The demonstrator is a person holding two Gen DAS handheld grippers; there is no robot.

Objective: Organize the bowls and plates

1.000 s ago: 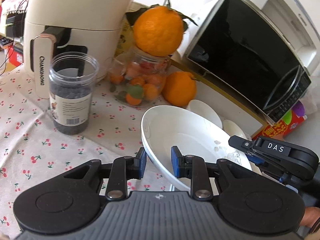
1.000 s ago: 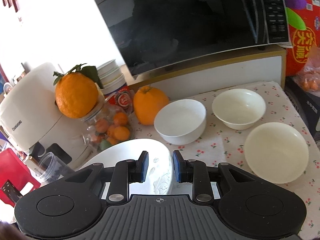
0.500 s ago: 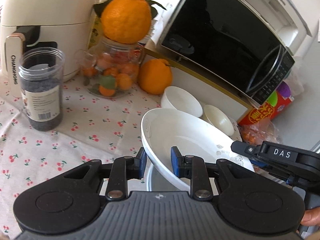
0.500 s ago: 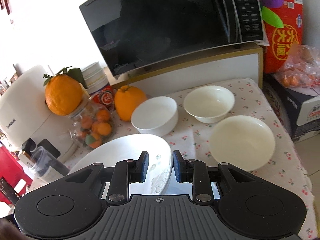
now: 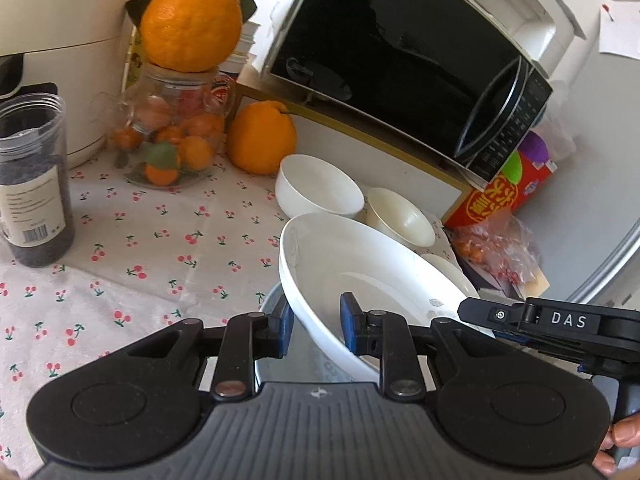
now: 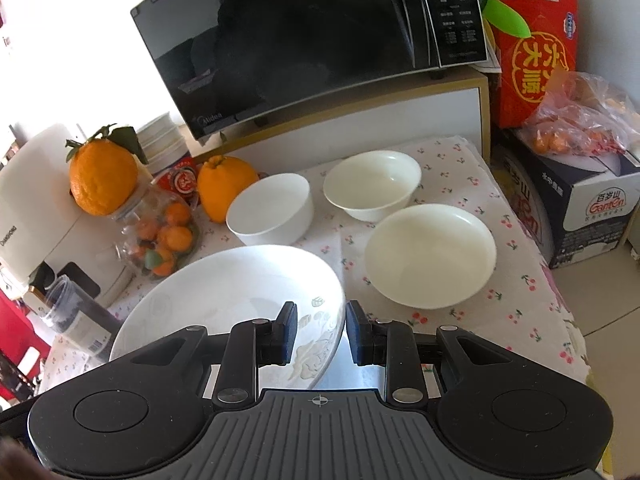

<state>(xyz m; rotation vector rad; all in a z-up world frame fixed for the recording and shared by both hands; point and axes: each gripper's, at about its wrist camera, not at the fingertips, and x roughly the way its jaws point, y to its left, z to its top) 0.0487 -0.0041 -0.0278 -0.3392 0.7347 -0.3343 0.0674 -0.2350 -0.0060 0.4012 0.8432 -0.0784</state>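
Above the near edge of the cherry-print tablecloth (image 6: 516, 240), a large white plate with a faint leaf pattern (image 6: 240, 292) is held tilted off the surface, with a grey metal vessel (image 5: 276, 304) partly visible under it. The left gripper (image 5: 315, 326) pinches the plate's rim between its blue pads, one inside and one outside. The right gripper (image 6: 321, 333) straddles the opposite rim, its pads (image 6: 289, 332) closed near the rim, though contact there is hard to confirm.

Both claws are equally near the plate, so the deciding relation lies ahead: the three bowls sit beyond the plate toward the far right corner of the cloth, closer to the right gripper. They are a straight-sided white bowl (image 6: 270, 208), a small cream bowl (image 6: 372, 184) and a wide shallow cream bowl (image 6: 430, 254), set apart from each other.

Count: one plate, three bowls. Two big oranges are there, one (image 6: 103, 180) atop a glass jar of small citrus (image 6: 160, 236), one (image 6: 224, 186) beside it on the cloth.
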